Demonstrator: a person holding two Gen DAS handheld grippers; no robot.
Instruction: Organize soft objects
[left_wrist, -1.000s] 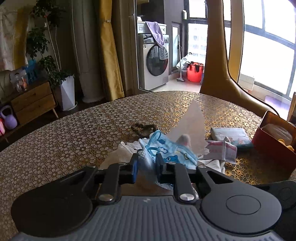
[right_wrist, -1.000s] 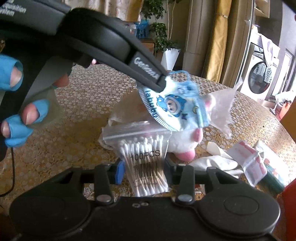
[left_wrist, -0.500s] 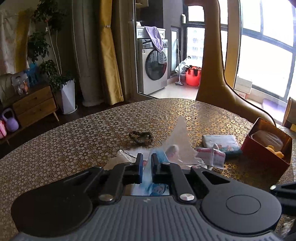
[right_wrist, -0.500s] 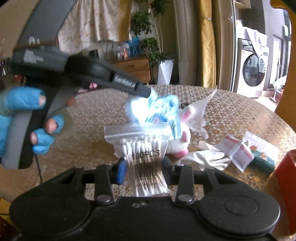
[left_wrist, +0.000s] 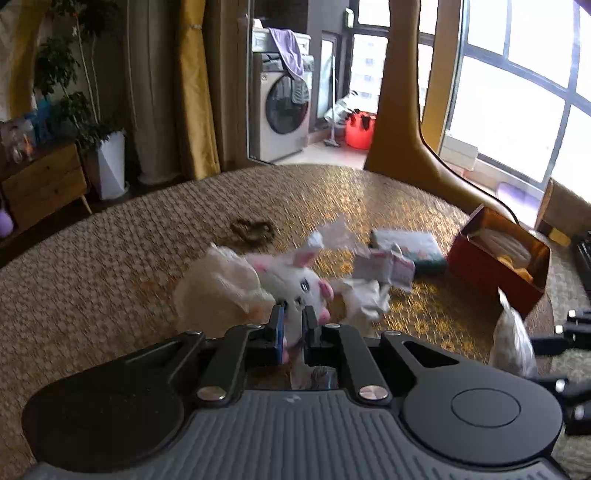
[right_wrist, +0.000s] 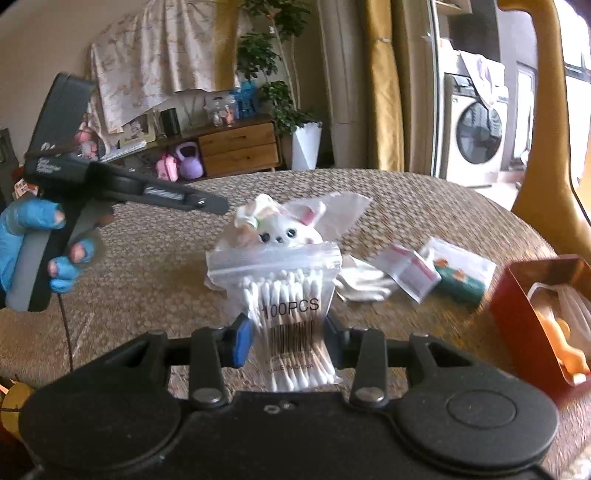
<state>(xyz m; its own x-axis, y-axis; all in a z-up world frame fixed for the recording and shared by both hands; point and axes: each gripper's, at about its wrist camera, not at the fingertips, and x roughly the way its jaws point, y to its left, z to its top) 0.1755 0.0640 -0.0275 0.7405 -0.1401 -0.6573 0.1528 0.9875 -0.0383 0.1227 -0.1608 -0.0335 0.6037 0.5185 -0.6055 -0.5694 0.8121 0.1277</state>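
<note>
Clear plastic, a zip bag of cotton swabs (right_wrist: 284, 295), is clamped between the pads of the right tool (right_wrist: 286, 332). The bag stands upright in the jaws above the bench (left_wrist: 92, 277), its printed side and barcode facing the camera.

The left tool (left_wrist: 293, 321) has its jaws drawn together with only a narrow slit between them. It points down at a white plush rabbit (left_wrist: 295, 280). Something pale seems to sit in the slit, but the blur makes it hard to tell whether anything is pinched there or whether it is only the rabbit behind. From the right wrist view, a hand (right_wrist: 33, 236) in a blue fingerless glove holds this tool, and its tip hangs just left of the rabbit's head.

The rabbit lies near the middle of the bench with a crumpled white cloth (left_wrist: 218, 284) against its left side. A sheet of clear film (right_wrist: 347, 210) sticks up behind its ears. A white glove (right_wrist: 365, 284) lies just right of the rabbit. Beyond it come a small red-and-white sachet (right_wrist: 410, 273) and a green-and-white packet (right_wrist: 461, 273), the two touching. A red box (right_wrist: 517, 306) stands open at the right edge of the bench, with something orange (right_wrist: 561, 332) and something white inside. A dark hair tie (left_wrist: 253, 230) lies alone farther back.
</note>
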